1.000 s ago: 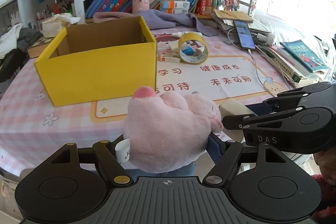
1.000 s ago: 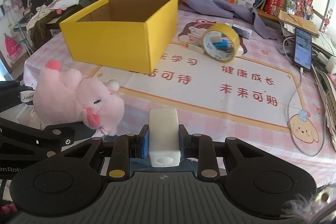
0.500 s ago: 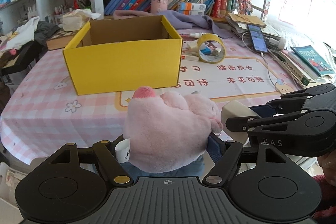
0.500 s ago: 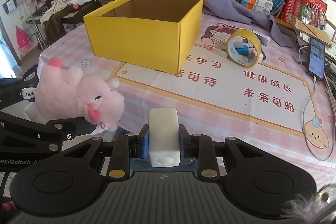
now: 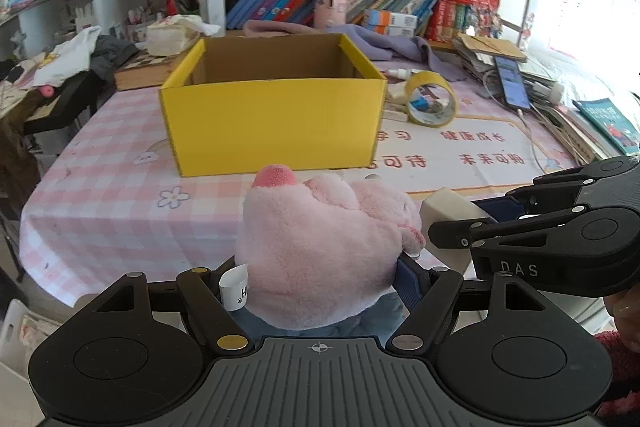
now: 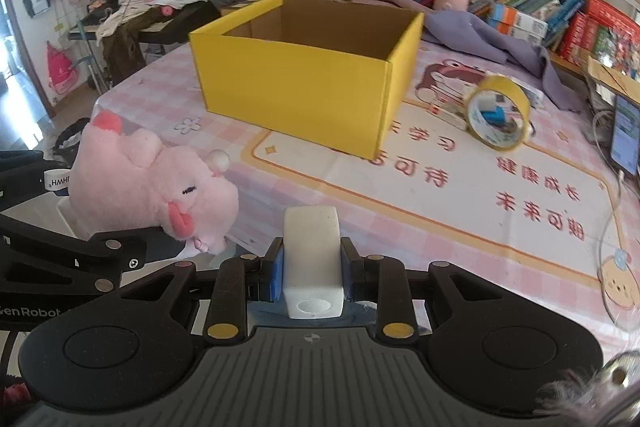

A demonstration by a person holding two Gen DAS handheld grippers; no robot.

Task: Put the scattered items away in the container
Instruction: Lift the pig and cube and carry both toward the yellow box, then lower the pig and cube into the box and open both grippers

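**A:** Left wrist view first. What did the left gripper (image 5: 320,279) have?

**B:** It was clamped on the pink plush pig (image 5: 324,247), jaws standing fairly wide because the toy is bulky. The pig was off the worktop (image 5: 100,203), hanging over its near edge. The yellow cardboard box (image 5: 272,123) sat dead ahead and further in, open top up, long side facing the camera. Nothing visible inside from that angle.

**A:** Right gripper visible there?

**B:** Yes, at the right edge (image 5: 444,223), with the white block (image 5: 444,207) poking out in front. It sat just beside the pig, nearly touching.

**A:** Right wrist view?

**B:** The right gripper (image 6: 312,267) was clenched tight on the white block (image 6: 312,259), whose long axis ran along the fingers, pointing forward. The box (image 6: 296,83) lay ahead and slightly left, corner-on. The pig (image 6: 152,187) was at the left, about level with the block.

**A:** Which hand was nearer the box?

**B:** Roughly equal, I'd judge. The left was squarer to the opening. Both needed to go forward and up over the near wall before letting go.

**A:** Anything left to tidy?

**B:** The yellow tape roll (image 6: 498,117) was on the worktop to the right of the box, standing on edge, with small items behind it.
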